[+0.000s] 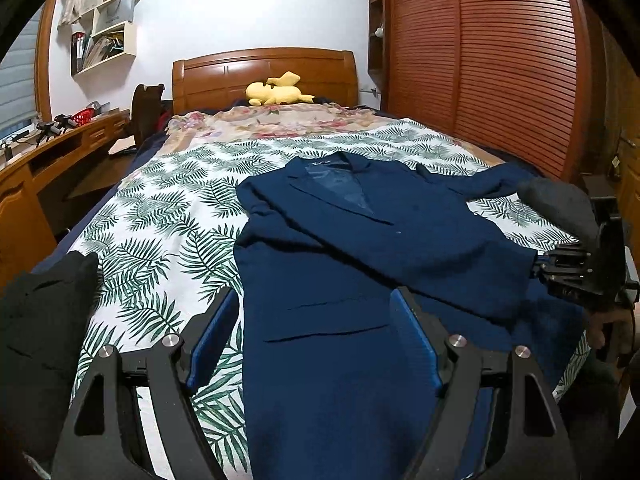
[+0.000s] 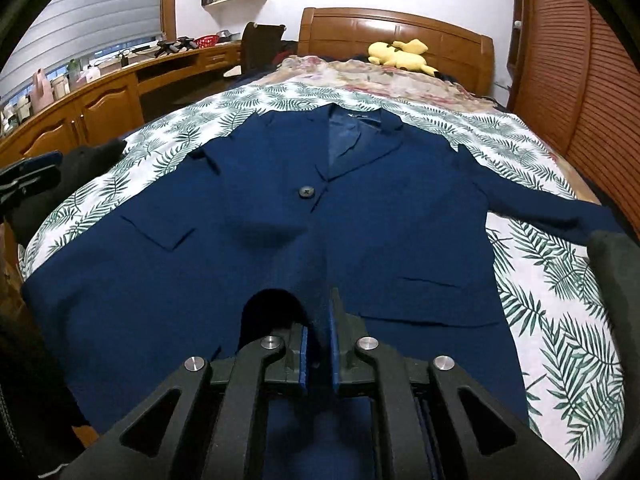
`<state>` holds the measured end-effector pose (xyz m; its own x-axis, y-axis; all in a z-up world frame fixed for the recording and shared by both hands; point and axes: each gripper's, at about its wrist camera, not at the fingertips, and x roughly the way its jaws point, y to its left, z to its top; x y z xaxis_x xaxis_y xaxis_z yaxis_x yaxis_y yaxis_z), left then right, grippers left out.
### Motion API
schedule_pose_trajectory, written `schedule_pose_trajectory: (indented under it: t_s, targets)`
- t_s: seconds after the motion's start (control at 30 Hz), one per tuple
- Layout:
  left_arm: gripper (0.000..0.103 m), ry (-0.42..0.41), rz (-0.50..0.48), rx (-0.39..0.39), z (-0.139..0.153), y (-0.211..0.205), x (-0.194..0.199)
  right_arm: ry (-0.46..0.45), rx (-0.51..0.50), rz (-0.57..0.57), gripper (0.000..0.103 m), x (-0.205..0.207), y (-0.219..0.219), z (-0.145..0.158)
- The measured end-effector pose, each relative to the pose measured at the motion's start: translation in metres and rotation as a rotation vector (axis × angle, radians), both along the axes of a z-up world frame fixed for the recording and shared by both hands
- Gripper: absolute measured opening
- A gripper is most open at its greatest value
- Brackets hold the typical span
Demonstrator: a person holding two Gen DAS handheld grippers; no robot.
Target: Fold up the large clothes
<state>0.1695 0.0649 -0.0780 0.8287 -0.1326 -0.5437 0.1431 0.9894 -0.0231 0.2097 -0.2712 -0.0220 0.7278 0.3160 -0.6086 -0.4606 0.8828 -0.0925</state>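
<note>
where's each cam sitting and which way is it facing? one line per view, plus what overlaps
Left wrist: rides the left gripper, low over the bed's near end, facing the headboard; its open jaws straddle the navy blazer; the right gripper shows at the right edge.
Right wrist: rides the right gripper, facing the headboard and centred on the blazer; its jaws pinch a fold of blazer cloth.
Shared: blazer, leaf-print sheet, yellow plush, headboard.

Jacket (image 2: pixel 280 208): navy blue. Bedsheet (image 1: pixel 160 216): white, green fern-leaf print. Blanket (image 1: pixel 280 122): beige floral. Plush toy (image 1: pixel 276 92): yellow. Headboard (image 1: pixel 240 68): orange-brown wood.
</note>
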Motion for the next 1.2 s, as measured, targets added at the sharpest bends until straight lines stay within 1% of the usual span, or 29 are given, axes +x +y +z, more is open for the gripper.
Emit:
schedule_pose_trajectory:
  t_s: [0.03,0.1,0.17,0.23,0.27,0.33,0.47,0.6,0.7,0.8,0.93,1.03,1.1,1.13,1.2]
  targets:
    - [0.079,0.0,-0.001,0.0,0.0,-0.001,0.0,-0.004,-0.008,-0.002,0.011,-0.002,0.0,0.001]
    - [0.079,-0.001,-0.003,0.003,0.0,-0.002,-0.001,-0.02,-0.032,-0.014,0.019,-0.001,-0.001,0.004]
    - [0.079,-0.001,-0.003,0.004,0.0,-0.003,0.0,-0.047,-0.042,-0.016,0.037,-0.005,-0.009,0.01]
    - [0.079,0.001,-0.002,0.005,0.0,-0.003,0.0,-0.078,-0.055,-0.008,0.045,-0.016,-0.01,0.016]
    - [0.079,0.002,-0.001,0.007,0.0,-0.003,0.0,-0.092,-0.061,-0.003,0.046,-0.019,-0.011,0.019]
    - [0.079,0.001,-0.001,0.006,0.0,-0.003,0.0,-0.096,-0.063,-0.005,0.046,-0.023,-0.013,0.022]
    - [0.079,0.002,-0.002,0.008,0.0,-0.004,0.0,-0.089,-0.06,0.031,0.046,-0.03,-0.011,0.021]
    - [0.079,0.013,-0.008,0.014,-0.003,-0.007,0.0,-0.085,-0.047,0.087,0.046,-0.036,-0.002,0.017]
    - [0.079,0.024,-0.019,0.025,-0.006,-0.013,0.001,-0.051,-0.066,0.137,0.046,-0.032,0.008,0.005]
    - [0.079,0.034,-0.029,0.031,-0.009,-0.018,0.002,-0.007,-0.101,0.165,0.046,-0.023,0.015,-0.014]
    - [0.079,0.043,-0.043,0.04,-0.012,-0.025,0.002,0.069,-0.133,0.155,0.046,-0.004,0.014,-0.037]
    - [0.079,0.044,-0.051,0.05,-0.013,-0.028,0.002,0.085,-0.122,0.153,0.046,0.005,0.005,-0.044]
    - [0.079,0.043,-0.054,0.05,-0.012,-0.029,0.001,0.08,-0.126,0.144,0.038,0.008,0.0,-0.043]
    - [0.079,0.041,-0.054,0.05,-0.013,-0.029,0.001,0.075,-0.142,0.133,0.028,0.007,0.001,-0.043]
    - [0.079,0.041,-0.053,0.047,-0.012,-0.03,0.002,0.075,-0.153,0.141,0.019,0.01,-0.002,-0.043]
